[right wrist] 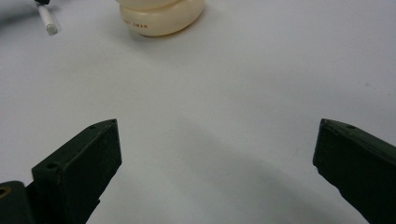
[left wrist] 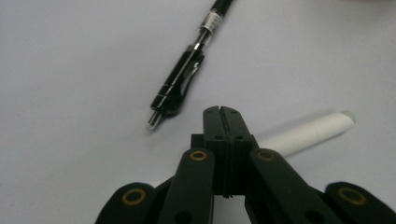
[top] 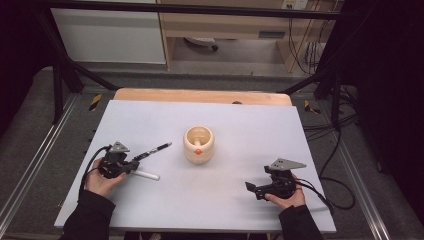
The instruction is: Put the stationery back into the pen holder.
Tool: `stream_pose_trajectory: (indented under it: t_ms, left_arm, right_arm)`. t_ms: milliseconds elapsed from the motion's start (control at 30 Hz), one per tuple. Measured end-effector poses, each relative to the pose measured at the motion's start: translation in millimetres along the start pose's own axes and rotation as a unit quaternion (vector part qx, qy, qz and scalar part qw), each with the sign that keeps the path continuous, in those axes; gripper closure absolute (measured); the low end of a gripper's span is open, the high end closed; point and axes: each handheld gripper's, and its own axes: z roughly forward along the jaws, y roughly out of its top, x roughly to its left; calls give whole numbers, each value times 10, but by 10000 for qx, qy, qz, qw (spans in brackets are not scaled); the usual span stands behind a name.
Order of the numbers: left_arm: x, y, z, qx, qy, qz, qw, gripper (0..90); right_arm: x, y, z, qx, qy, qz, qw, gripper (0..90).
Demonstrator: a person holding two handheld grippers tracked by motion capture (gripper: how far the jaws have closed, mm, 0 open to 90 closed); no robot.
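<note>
White tube (left wrist: 308, 133) lies under the left gripper (left wrist: 221, 111), whose jaws are pressed together on nothing; black pen (left wrist: 184, 77) lies just beside. Sweeping forward could roll either away from the cup (top: 199, 144). Right gripper (right wrist: 217, 149) waits wide open, empty.

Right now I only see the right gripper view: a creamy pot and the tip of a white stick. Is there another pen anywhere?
Observer: Yes, a black pen lies left of the pot.
Operator: Is the left gripper holding it?
Observer: No. The left gripper is shut with nothing between its jaws, and the black pen lies apart from it.
Operator: Is anything on the pot?
Observer: An orange dot sits on the side facing the person.
</note>
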Motion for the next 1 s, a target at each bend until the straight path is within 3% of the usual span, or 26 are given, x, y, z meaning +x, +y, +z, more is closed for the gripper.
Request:
stream_pose_trajectory:
  t_ms: [500, 867, 1000]
  left_arm:
    - [-39, -82, -5, 68, -61, 36, 10000, 899]
    - [-49, -71, -98, -79, -68, 17, 9999, 896]
    - [-38, -75, -177, -181, -68, -46, 9998, 835]
  right_arm:
    - [5, -3, -5, -21, -4, -24, 10000, 19]
    - [18, 2, -4, -18, 43, -6, 10000, 22]
    - [53, 36, 23, 54, 131, -48, 9999, 21]
